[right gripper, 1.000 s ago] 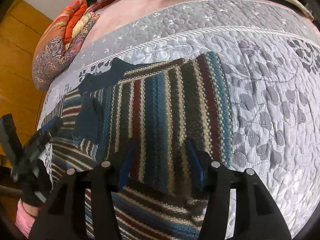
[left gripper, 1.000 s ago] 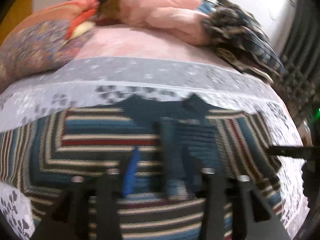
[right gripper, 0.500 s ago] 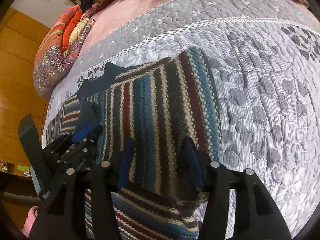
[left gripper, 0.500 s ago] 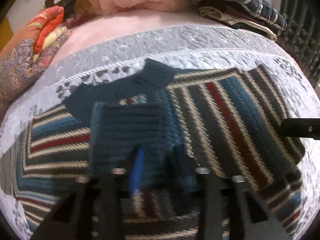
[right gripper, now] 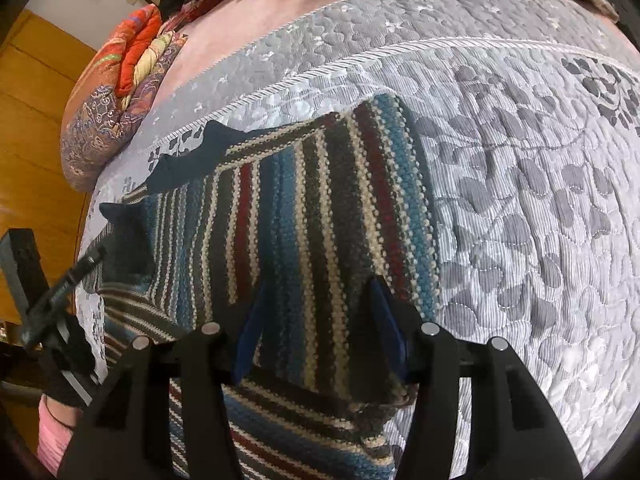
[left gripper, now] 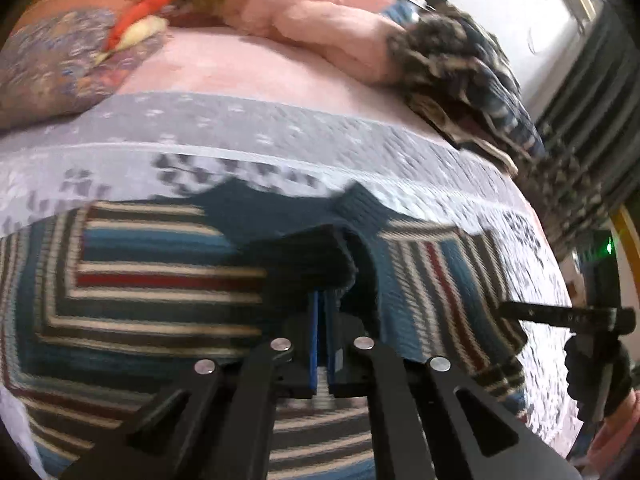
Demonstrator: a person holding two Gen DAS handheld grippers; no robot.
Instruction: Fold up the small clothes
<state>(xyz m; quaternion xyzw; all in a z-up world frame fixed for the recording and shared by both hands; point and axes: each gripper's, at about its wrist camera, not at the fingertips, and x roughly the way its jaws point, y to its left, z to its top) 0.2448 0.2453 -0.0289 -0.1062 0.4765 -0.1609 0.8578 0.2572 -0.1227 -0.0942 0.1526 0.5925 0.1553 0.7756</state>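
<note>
On grey quilt [right gripper: 520, 208]: striped knit sweater [right gripper: 304, 216], soft, thick, limp. Left gripper [left gripper: 323, 320] jaws pressed together, pinching dark cuff [left gripper: 304, 260]; right gripper [right gripper: 316, 320] jaws spread over right sleeve. Take hold at hems, ribbing.

grey quilt [right gripper: 520, 220], patterned pillow [right gripper: 108, 120], pink blanket [left gripper: 312, 12]

Striped knit sweater [right gripper: 312, 216] lies on the bed, sleeves folded inward.

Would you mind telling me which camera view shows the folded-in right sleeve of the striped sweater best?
The right wrist view: the sleeve lies sharp and nearly whole across the striped sweater, between the open right gripper fingers. The left wrist view shows it blurred, at the right side, beyond the shut left gripper.
</note>
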